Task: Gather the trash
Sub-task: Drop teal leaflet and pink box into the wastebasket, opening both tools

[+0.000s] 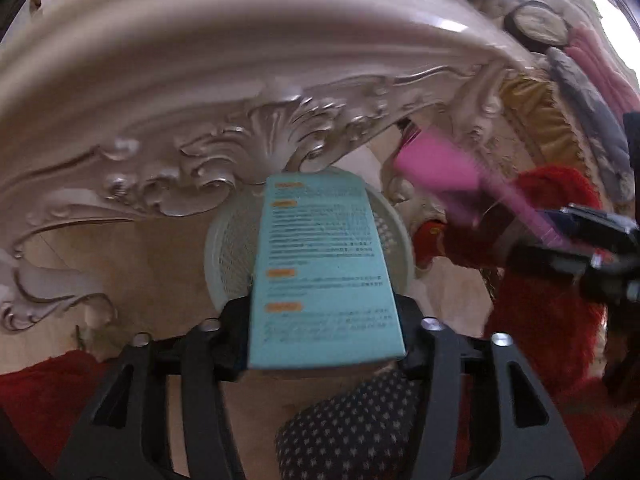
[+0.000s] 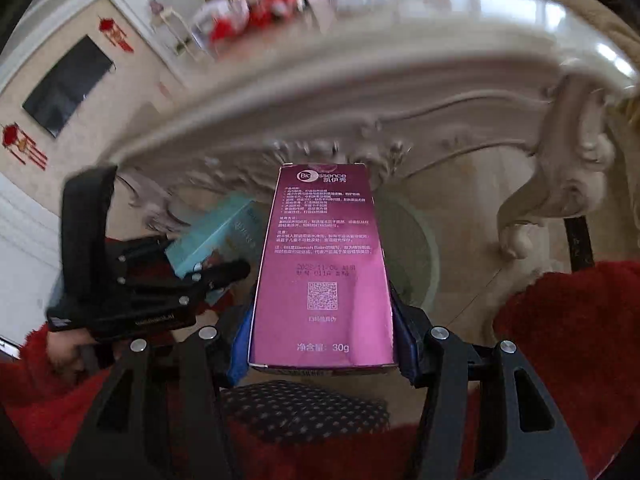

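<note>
The jaws of the left gripper (image 1: 324, 340) pinch a blue box (image 1: 324, 276) by its near end. The jaws of the right gripper (image 2: 320, 348) pinch a pink box (image 2: 322, 268) the same way. Each box sticks out forward, past the jaws.

Both boxes hang over a pale round bin (image 1: 394, 236) on the floor. The blue box points across the middle of the bin. In the right view the pink box covers much of the bin (image 2: 416, 256), and the bin shows to its right side. The two boxes are near each other but not touching.

The bin sits just under the edge of a bench (image 1: 240, 92) with curly carved trim. One carved leg (image 2: 532, 204) stands beside the bin. A red fluffy sleeve (image 2: 568, 332) shows at the sides. A dark dotted cloth (image 1: 352, 432) shows below.

I think the boxes are about to be dropped in. Things could go wrong here. The boxes are long and held at one end, so one may tip as it falls and hit the rim, then bounce onto the floor. If both drop at once, they may bump each other. The pink box looks a bit to the side of the bin, so it may miss. A box tip could also knock the carved trim if lifted.
</note>
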### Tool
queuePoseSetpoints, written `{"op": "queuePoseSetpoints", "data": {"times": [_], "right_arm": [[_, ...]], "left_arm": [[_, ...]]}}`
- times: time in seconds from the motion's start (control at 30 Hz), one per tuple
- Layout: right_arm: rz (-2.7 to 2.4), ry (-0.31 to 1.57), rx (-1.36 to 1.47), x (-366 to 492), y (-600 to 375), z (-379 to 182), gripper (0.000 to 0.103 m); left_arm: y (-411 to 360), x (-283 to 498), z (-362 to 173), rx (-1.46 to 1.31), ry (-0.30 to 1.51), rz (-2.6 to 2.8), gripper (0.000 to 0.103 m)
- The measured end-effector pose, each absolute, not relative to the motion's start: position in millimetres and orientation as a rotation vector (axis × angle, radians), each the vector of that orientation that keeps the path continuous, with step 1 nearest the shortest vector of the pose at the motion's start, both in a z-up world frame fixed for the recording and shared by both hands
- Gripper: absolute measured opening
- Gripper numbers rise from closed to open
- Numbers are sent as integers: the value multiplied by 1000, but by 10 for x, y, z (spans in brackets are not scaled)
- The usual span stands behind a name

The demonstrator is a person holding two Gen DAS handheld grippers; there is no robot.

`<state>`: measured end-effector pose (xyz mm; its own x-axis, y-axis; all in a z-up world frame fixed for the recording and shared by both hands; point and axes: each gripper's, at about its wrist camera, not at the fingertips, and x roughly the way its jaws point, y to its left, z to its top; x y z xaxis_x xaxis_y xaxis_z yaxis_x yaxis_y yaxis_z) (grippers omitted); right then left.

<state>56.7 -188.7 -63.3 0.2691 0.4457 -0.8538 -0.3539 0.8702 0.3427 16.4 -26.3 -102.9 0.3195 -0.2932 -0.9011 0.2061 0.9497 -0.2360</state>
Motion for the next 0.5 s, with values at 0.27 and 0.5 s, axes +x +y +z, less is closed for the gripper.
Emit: {"op": "queuePoseSetpoints", "data": {"times": [0.27,0.5], "right_arm": [[479,1179,110,588,-1980,-717,72],[463,1158,125,468,-2064,-561,73]], "left_arm": [[-131,185,-1151,-120,1196,-251,95],[107,18,-1069,-180,1202,-196,95]]}}
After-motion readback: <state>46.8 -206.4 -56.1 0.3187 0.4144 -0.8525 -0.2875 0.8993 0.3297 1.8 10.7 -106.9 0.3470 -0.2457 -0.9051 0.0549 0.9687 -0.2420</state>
